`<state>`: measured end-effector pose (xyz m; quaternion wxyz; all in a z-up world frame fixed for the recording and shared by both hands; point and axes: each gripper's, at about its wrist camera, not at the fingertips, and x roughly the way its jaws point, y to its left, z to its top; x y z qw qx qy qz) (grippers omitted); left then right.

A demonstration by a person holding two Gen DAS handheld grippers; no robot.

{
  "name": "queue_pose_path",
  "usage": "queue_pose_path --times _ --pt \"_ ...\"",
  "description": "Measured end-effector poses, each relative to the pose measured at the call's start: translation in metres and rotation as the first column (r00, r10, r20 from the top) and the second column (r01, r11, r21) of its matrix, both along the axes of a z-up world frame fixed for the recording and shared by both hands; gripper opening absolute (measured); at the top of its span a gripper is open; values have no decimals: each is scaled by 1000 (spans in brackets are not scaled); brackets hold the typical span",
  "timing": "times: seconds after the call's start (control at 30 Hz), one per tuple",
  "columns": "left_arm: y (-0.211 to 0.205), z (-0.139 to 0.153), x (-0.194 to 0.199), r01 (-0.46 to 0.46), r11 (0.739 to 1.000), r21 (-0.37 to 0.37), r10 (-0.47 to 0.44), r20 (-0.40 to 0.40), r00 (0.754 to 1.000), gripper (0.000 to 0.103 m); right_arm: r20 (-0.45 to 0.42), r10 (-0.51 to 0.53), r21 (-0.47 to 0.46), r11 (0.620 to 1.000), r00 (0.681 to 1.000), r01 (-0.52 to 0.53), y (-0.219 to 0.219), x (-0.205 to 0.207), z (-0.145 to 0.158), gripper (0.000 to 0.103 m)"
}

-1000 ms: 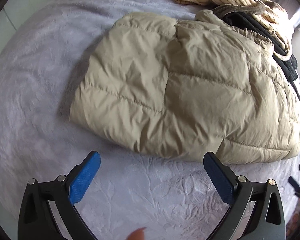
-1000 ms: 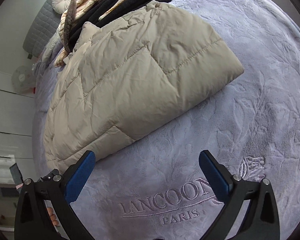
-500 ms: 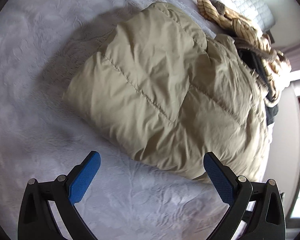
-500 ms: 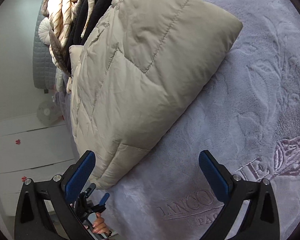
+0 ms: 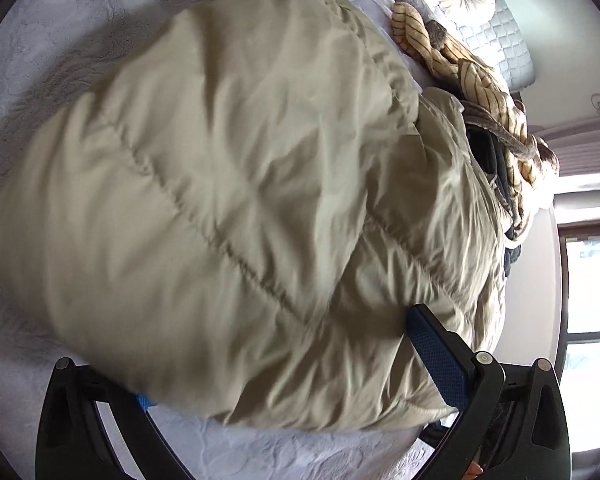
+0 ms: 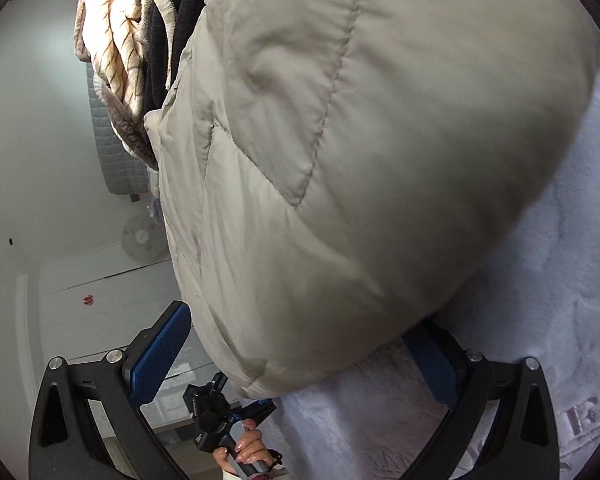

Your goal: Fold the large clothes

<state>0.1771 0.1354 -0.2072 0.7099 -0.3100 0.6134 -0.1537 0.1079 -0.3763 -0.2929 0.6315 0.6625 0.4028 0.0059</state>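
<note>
**Colleague:** Where were your hand-held grippers at that point?

**Me:** My left hand-held gripper (image 5: pixel 284 364) was spread wide with the near edge of the folded jacket (image 5: pixel 228 184) pushed in between its fingers; one blue pad (image 5: pixel 436 354) showed against the fabric, the other was mostly buried under it. My right hand-held gripper (image 6: pixel 300 354) was just as wide, straddling the jacket's (image 6: pixel 360 140) lower corner. Neither had closed on anything.

**Colleague:** And the jacket itself?

**Me:** Folded into a thick bundle on the bed (image 5: pixel 60 32), its far side up against the pile of other clothes (image 5: pixel 476 92), striped and dark ones.

**Colleague:** What worried you?

**Me:** The padding. I judged that if I closed on so much bulk, the slick shell could squirt out, or I'd pinch only the top layer and the fold would open when I lifted. Scooping too low might also have caught the bedcover. And pushing forward could have shoved the bundle into that pile.
</note>
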Motion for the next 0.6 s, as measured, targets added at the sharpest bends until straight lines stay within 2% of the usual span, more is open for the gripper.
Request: queue_pose_path --times 0.17,0.23,0.3,0.33,0.37,0.43,0.47,0.6 --pt "-4 -6 4 -67 998 8 67 -9 998 102 31 -26 5 1000 999 26 1 16 -5 103" --pt "-3 -2 3 -77 996 32 77 0 997 84 25 -44 13 999 999 44 1 16 -3 103" --pt "1 3 1 -66 998 6 66 15 998 46 19 -78 46 996 997 77 0 13 -4 100" --pt "3 6 0 -54 998 -25 55 22 998 36 10 -95 70 993 995 94 -1 10 -6 91" --pt "4 11 0 -46 998 -43 47 32 998 26 -12 -105 85 991 994 105 -2 8 -8 67" --pt "4 26 0 -16 999 -47 19 72 997 21 -20 -123 117 985 992 125 -3 2 -11 42" --pt "2 34 0 2 999 -46 2 92 996 20 -3 -127 125 984 992 126 -3 0 -9 34" --pt "3 63 -7 52 997 -51 -43 158 986 20 66 -109 123 987 992 100 -1 -9 10 26"
